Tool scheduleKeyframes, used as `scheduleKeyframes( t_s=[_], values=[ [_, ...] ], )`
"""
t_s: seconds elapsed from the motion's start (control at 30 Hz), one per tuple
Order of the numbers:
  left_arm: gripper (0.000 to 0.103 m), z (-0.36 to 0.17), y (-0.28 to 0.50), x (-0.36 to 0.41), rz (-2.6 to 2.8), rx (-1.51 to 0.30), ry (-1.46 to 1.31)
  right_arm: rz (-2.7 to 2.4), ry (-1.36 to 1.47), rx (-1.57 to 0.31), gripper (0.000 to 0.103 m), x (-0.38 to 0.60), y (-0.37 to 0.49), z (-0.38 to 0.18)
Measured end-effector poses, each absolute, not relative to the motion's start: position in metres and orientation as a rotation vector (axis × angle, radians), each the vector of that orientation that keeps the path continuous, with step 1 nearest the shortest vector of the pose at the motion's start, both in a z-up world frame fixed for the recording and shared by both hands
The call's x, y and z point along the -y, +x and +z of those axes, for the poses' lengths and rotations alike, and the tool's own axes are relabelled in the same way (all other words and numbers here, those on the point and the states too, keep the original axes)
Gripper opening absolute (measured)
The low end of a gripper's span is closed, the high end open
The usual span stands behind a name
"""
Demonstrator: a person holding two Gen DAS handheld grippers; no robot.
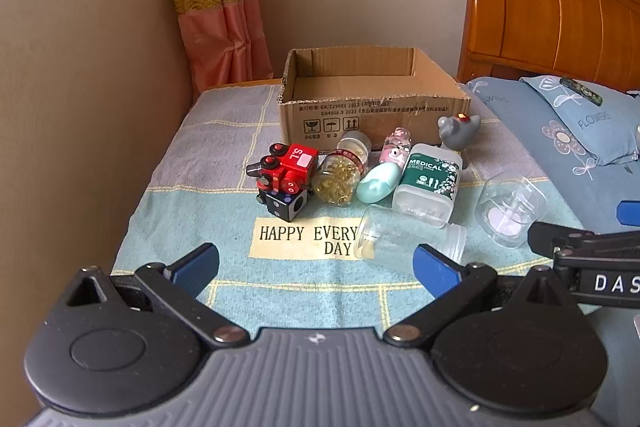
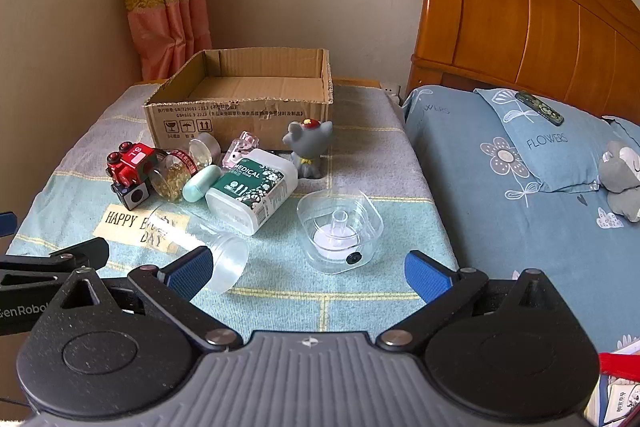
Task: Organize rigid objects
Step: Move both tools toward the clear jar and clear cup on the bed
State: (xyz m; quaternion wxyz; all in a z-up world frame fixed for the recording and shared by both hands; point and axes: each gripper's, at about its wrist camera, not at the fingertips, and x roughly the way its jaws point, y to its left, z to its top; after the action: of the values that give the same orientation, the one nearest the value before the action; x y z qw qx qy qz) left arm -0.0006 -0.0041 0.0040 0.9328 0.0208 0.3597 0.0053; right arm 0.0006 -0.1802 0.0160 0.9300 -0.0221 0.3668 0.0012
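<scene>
An open cardboard box [image 1: 372, 115] [image 2: 240, 107] stands at the back of the cloth-covered table. In front of it lie a red toy train [image 1: 286, 175] [image 2: 130, 167], a capsule jar [image 1: 340, 171] [image 2: 176, 173], a mint capsule case [image 1: 378, 183] [image 2: 202, 189], a pink vial [image 1: 396, 147] [image 2: 240, 149], a white medical box [image 1: 428, 183] [image 2: 254, 193], a grey cat figure [image 1: 458, 135] [image 2: 308, 147], a clear bottle on its side [image 1: 408, 237] [image 2: 204, 243] and a clear plastic dish [image 1: 512, 209] [image 2: 340, 231]. My left gripper [image 1: 316, 269] and right gripper [image 2: 308, 273] are open and empty, near the front edge.
The cloth [image 1: 224, 211] reads HAPPY EVERY DAY. A bed with blue bedding [image 2: 520, 211] and a wooden headboard [image 2: 540, 23] lies to the right, a wall [image 1: 80, 107] close on the left, a curtain [image 1: 216, 11] behind. A grey plush [image 2: 622, 179] lies on the bed.
</scene>
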Motion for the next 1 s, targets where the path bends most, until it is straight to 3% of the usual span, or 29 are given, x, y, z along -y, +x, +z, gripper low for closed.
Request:
scheduleKeyframes(
  t_s=[1.0],
  values=[
    [0.102,-0.0031,0.0043,0.0055,-0.03,-0.713,0.023,-0.005,-0.026,-0.746,0.103,0.1871,0.0033,0.0135]
  ],
)
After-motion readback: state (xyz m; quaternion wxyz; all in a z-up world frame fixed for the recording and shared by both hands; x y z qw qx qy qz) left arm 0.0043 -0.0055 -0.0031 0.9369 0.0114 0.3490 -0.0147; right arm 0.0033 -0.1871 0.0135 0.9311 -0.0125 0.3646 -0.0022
